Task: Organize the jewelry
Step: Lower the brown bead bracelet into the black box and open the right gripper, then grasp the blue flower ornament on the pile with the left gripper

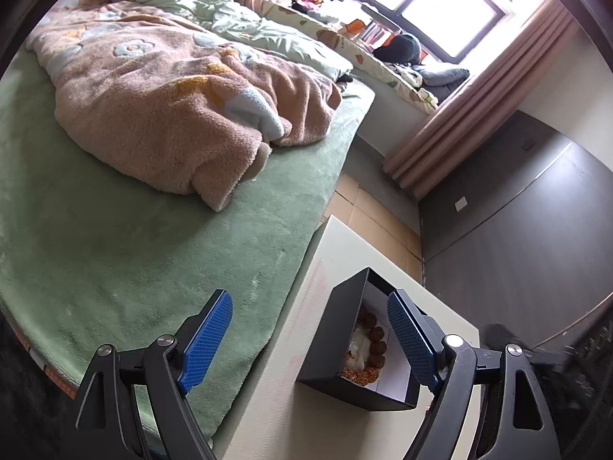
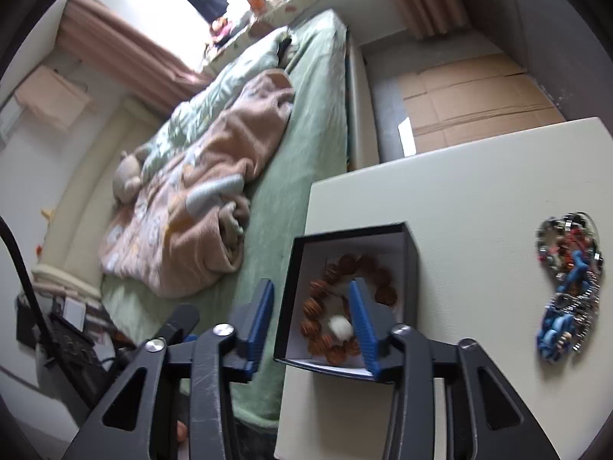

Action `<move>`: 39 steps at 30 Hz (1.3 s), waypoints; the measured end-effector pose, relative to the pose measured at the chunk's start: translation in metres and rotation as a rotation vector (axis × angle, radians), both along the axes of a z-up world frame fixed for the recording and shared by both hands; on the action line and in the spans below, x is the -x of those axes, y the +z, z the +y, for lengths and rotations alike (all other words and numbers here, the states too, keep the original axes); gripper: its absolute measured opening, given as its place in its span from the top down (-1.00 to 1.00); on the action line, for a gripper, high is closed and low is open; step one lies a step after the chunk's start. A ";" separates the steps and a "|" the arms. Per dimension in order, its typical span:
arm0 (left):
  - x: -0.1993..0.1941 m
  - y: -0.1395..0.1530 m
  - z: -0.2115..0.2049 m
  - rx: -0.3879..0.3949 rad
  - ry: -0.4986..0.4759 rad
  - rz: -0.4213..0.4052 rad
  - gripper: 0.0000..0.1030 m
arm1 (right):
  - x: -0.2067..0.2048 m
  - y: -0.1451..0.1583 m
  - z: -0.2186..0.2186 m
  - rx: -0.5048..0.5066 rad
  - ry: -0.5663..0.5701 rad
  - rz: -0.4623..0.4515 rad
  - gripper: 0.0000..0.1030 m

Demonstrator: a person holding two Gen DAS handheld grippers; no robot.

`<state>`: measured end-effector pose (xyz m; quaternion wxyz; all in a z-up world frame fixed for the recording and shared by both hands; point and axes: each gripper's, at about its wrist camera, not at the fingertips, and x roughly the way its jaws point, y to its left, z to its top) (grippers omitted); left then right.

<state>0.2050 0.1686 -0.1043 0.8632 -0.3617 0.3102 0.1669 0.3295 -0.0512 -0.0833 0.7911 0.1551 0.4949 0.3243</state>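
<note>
A black box with a white inside (image 2: 412,268) stands near the left edge of a cream table (image 2: 459,191). A bracelet of brown carved beads (image 2: 346,264) with a white piece lies in it; the box also shows in the left wrist view (image 1: 329,345), with the beads (image 1: 373,341) inside. My right gripper (image 2: 312,320) is open above the box, one finger over the beads, the other outside the box's left wall. My left gripper (image 1: 310,333) is open, straddling the box's left wall. A pile of blue and silver jewelry (image 2: 571,291) lies on the table to the right.
A bed with a green sheet (image 1: 115,249) and a pink fleece blanket (image 1: 161,115) runs along the table's left side. Cardboard (image 2: 471,99) covers the floor beyond the table. Curtains (image 1: 471,107) and a window sill with clutter are at the far end.
</note>
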 end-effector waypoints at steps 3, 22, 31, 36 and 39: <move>-0.005 0.004 -0.010 -0.019 -0.030 -0.005 -0.63 | 0.013 0.014 -0.031 -0.029 -0.065 -0.039 -0.40; -0.052 0.054 -0.133 -0.239 -0.377 -0.049 -0.63 | 0.033 0.026 -0.172 -0.117 -0.375 -0.052 -1.00; -0.086 0.047 -0.183 -0.271 -0.540 0.038 -0.63 | 0.046 0.008 -0.236 -0.126 -0.518 -0.043 -1.00; -0.105 0.035 -0.206 -0.286 -0.607 0.104 -0.62 | 0.044 -0.001 -0.259 -0.166 -0.568 -0.013 -1.00; -0.109 0.025 -0.215 -0.282 -0.652 0.117 -0.62 | 0.041 -0.007 -0.266 -0.180 -0.582 0.007 -1.00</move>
